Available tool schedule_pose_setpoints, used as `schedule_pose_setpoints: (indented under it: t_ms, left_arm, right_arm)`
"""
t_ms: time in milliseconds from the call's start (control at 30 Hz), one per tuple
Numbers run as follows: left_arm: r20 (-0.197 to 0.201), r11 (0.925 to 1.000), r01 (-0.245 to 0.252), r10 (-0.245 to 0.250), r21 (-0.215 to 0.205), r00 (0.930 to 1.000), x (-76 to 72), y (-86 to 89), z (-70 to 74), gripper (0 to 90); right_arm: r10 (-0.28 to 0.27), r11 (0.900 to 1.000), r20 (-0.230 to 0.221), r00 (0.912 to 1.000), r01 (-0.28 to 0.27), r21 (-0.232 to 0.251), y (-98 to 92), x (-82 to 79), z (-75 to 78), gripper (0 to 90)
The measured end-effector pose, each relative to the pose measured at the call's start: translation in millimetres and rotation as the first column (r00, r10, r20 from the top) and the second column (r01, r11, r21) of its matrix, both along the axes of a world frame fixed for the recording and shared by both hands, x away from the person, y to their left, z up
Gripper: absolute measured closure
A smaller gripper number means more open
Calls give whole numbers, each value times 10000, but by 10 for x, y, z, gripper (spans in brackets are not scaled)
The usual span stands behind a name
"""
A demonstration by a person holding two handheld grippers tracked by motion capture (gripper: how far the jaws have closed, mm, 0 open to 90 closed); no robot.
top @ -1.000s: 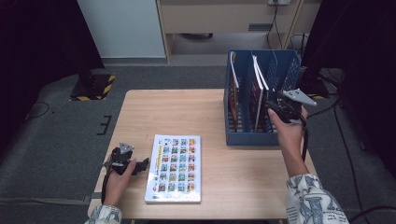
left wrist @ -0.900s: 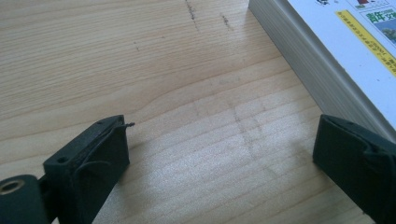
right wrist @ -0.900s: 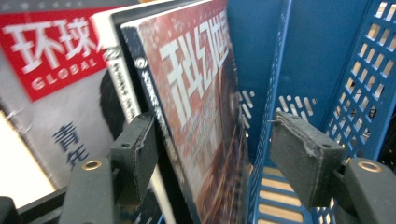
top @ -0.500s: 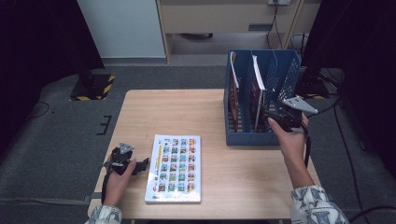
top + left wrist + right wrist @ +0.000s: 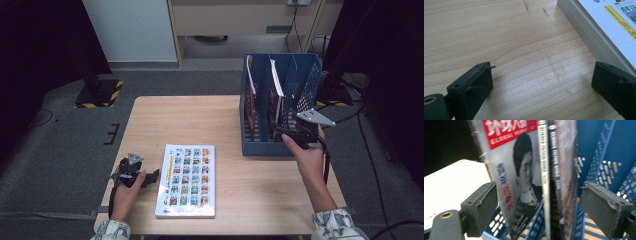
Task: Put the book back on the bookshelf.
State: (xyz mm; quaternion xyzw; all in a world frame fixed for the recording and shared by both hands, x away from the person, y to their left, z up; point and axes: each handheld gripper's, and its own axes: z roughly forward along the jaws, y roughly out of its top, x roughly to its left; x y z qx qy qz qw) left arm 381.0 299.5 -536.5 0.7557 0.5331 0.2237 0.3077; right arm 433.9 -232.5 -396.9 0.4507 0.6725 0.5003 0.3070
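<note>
The right tongs (image 5: pixel 539 202) had just been opened wide around the upright magazines (image 5: pixel 524 182), unclamped, and drawn back from the blue rack (image 5: pixel 305 75); the left tongs (image 5: pixel 541 85) were held wide, empty.

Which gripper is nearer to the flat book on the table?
Left. The left gripper lies just beside the book, at its left edge. The right gripper is far off, at the blue rack.

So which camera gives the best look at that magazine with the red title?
The right gripper view: the magazine stands upright between that gripper's open jaws, cover readable. The high view shows it from above as a thin edge in the blue rack. The left gripper view faces the table.
</note>
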Motion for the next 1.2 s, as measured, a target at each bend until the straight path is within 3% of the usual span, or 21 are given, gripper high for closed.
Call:
schedule_pose_setpoints:
  t_ms: [233, 500, 667, 833, 1033, 1100, 1167, 1200]
  left_arm:
    - [-1, 10000, 1, -1, 1, 10000, 0, 0, 0, 25]
    - [-3, 10000, 7, -7, 0, 10000, -4, 0, 0, 25]
    - [-5, 10000, 9, -9, -6, 10000, -4, 0, 0, 25]
    - [-16, 10000, 35, -35, -21, 10000, -4, 2, 0, 22]
    - [-28, 10000, 82, -82, -50, 10000, -7, 5, 0, 20]
    - [-30, 9999, 88, -88, -55, 10000, -7, 5, -1, 18]
    - [-37, 9999, 94, -94, -59, 9999, -8, 6, -1, 18]
    - [-43, 9999, 93, -94, -66, 9999, -10, 6, -1, 17]
  right_arm:
    - [488, 9981, -489, 9976, -505, -346, 144, -162, -96, 83]
    - [890, 9950, -483, 9949, -910, -416, 214, -254, -110, 69]
    - [1251, 9910, -667, 9899, -1279, -396, 322, -301, -207, 58]
    - [1824, 9795, -1085, 9772, -1902, -668, 499, -408, -365, 50]
    - [2152, 9717, -1341, 9673, -2258, -696, 639, -482, -470, 55]
    - [2436, 9642, -1426, 9593, -2554, -709, 742, -513, -529, 69]
    - [2488, 9619, -1422, 9581, -2616, -799, 770, -525, -539, 69]
    - [2661, 9551, -1452, 9529, -2810, -943, 845, -563, -555, 68]
